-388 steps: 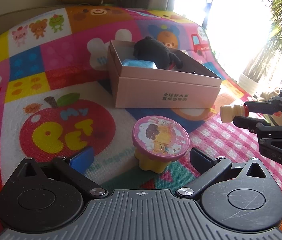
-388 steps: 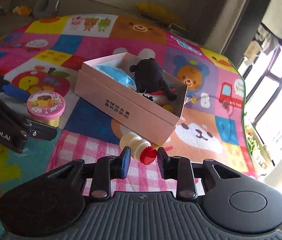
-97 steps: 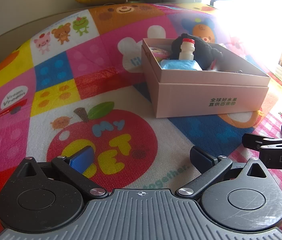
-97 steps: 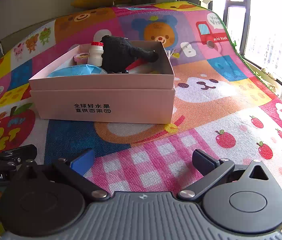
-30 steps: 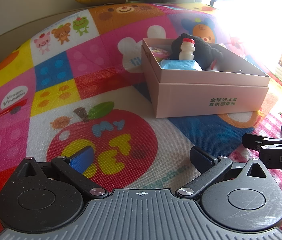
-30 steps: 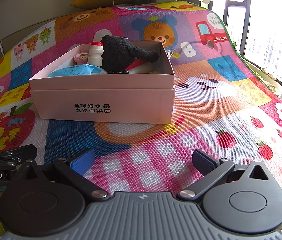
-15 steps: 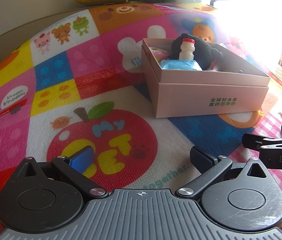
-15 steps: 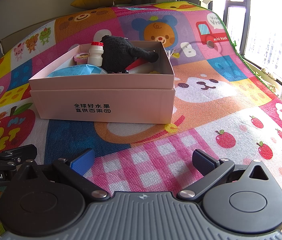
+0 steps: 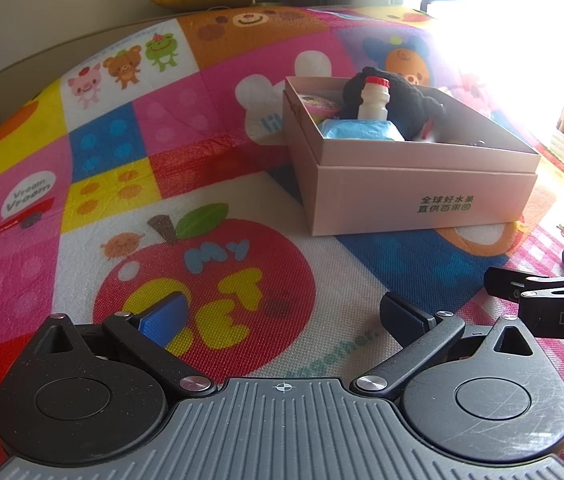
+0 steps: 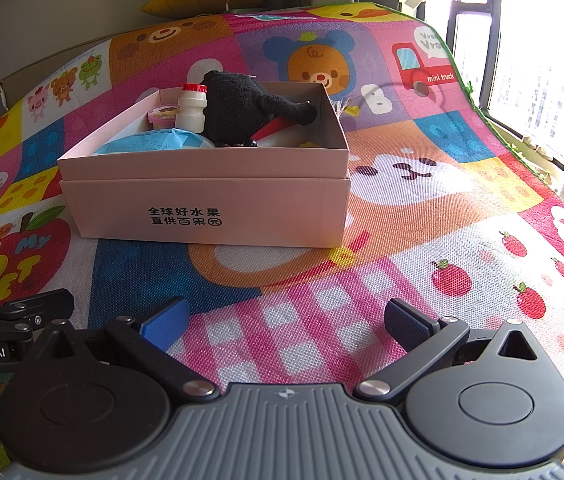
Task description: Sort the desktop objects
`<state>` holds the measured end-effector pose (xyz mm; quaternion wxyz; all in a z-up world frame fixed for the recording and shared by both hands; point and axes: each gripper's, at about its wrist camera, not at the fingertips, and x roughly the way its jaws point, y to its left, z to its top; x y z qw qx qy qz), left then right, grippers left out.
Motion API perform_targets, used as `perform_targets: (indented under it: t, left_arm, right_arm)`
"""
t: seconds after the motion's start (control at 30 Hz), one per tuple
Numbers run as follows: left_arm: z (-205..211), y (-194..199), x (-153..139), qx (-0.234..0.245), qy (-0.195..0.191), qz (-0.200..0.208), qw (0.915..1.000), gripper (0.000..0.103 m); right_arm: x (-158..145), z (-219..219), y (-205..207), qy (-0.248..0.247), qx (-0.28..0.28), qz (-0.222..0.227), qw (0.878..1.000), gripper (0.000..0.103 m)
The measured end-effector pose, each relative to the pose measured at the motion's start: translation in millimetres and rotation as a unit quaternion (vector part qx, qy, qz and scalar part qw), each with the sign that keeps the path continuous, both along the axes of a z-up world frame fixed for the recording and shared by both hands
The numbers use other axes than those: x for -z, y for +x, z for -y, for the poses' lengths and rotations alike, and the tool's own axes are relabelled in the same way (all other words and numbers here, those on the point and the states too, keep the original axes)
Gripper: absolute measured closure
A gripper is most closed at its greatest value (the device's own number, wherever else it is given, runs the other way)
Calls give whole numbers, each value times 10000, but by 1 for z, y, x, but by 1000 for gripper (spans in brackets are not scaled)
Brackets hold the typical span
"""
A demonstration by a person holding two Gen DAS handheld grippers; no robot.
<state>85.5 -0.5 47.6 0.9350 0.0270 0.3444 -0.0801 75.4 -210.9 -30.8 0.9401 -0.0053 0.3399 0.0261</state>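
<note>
Both hand-held grippers, left (image 9: 282,314) and right (image 10: 284,320), spread empty over the woven mat (image 10: 422,216); cardboard box (image 10: 206,200) holds a fuzzy black toy (image 10: 238,110).

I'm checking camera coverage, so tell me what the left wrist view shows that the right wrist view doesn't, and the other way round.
Only the left wrist view shows the whole red apple print on the mat. Only the right shows the red mini truck print and the window frame. Both show the open pink cardboard box holding the small white red-capped bottle and black plush toy, plus the open left claw and open right claw.
</note>
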Motion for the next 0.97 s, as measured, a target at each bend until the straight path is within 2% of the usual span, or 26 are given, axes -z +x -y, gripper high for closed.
perform_targets:
  t: [0.4,0.63,0.97]
  left_arm:
    - [-1,1,0,3,-20,-22,10000,0]
    - [1,4,-7,-17,67,-464,9989,0]
    - [0,0,-5,-83,26,-337,9994,0]
  right_arm:
    - [0,0,0,-1,-1,0,10000,0]
    - [0,0,0,-2,0,-1,10000,0]
    - [0,0,0,-4,0,0,10000,0]
